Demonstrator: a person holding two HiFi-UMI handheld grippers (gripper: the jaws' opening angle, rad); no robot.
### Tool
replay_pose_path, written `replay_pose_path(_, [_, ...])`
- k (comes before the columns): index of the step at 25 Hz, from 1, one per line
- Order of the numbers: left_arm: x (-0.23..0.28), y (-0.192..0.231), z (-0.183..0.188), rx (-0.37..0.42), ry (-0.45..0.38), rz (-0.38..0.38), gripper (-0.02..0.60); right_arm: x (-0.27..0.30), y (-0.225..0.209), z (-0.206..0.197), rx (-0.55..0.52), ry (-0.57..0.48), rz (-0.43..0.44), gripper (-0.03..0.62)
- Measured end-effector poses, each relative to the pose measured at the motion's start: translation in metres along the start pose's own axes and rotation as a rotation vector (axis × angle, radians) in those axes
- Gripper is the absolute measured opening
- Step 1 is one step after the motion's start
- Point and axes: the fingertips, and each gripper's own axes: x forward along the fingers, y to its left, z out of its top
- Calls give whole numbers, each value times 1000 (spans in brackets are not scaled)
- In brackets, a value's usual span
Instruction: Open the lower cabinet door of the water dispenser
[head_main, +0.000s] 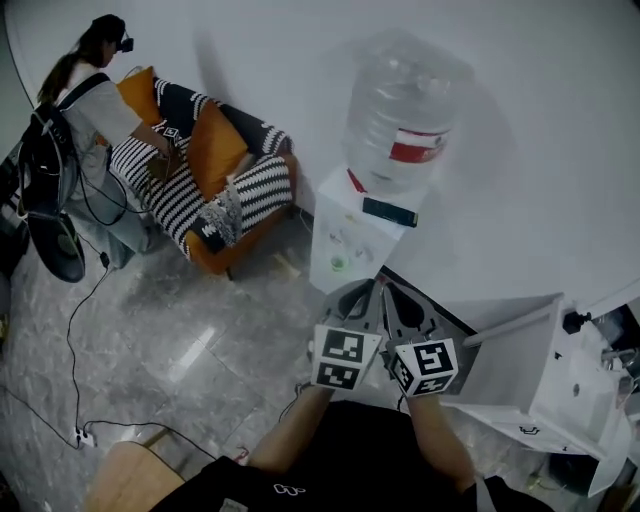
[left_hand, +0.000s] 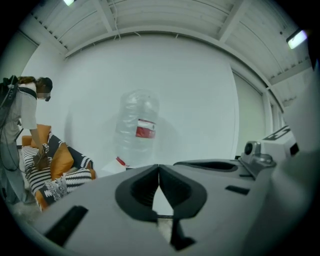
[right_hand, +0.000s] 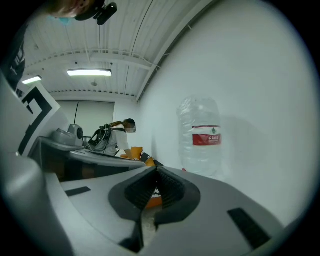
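Note:
The white water dispenser (head_main: 345, 240) stands against the wall with a large clear bottle (head_main: 400, 120) on top. Its lower cabinet door is hidden behind my grippers in the head view. My left gripper (head_main: 366, 288) and right gripper (head_main: 388, 290) are held side by side in front of the dispenser's base, apart from it, both shut and empty. In the left gripper view the jaws of the left gripper (left_hand: 159, 169) meet, and the bottle (left_hand: 139, 127) is ahead. The right gripper view shows the right gripper (right_hand: 156, 172) with jaws together, and the bottle (right_hand: 201, 137) to the right.
A sofa (head_main: 210, 170) with striped and orange cushions stands left of the dispenser, with a person (head_main: 90, 110) bending over it. Cables (head_main: 75, 340) trail across the grey floor. A white machine (head_main: 560, 380) stands at the right. A small black device (head_main: 390, 211) lies on the dispenser's top.

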Motion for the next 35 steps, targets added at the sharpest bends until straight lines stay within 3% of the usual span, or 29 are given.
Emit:
replay_pose_path(4, [4, -3, 3, 86, 2, 19, 12, -1, -6, -2, 16, -11, -13, 11])
replay_pose_path(7, [5, -4, 4, 101, 1, 16, 12, -2, -9, -3, 35, -14, -23, 11])
replay_pose_path(15, [12, -18, -17, 66, 39, -23, 12, -14, -20, -20, 80, 13, -40, 11])
replay_pose_path(35, [31, -32, -81, -27, 196, -17, 12, -23, -40, -77, 186, 148, -57, 11])
